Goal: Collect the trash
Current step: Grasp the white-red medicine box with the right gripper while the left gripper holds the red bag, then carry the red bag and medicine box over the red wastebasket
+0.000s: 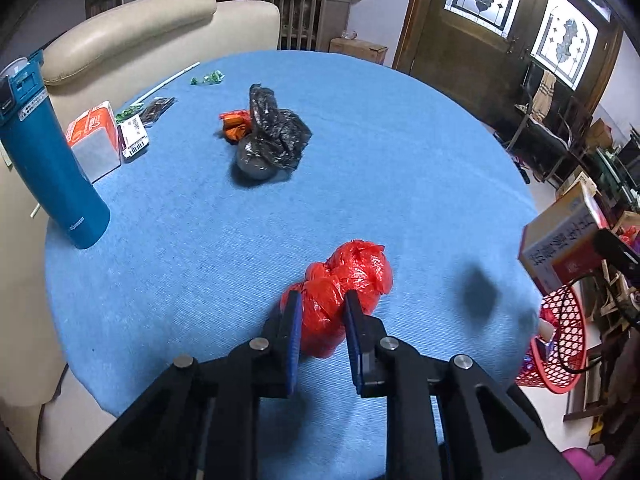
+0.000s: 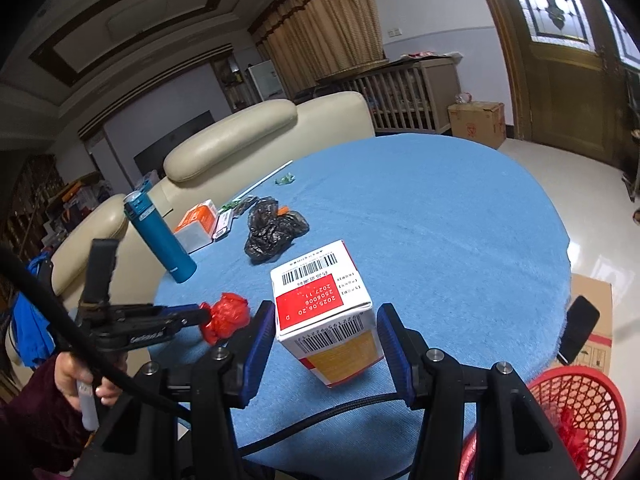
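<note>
Left gripper jaws clamped on the red bag — right gripper jaws pinch the carton.

A blue bottle stands upright on the blue tablecloth near its edge, with a cream sofa behind and a wooden door beyond.
</note>
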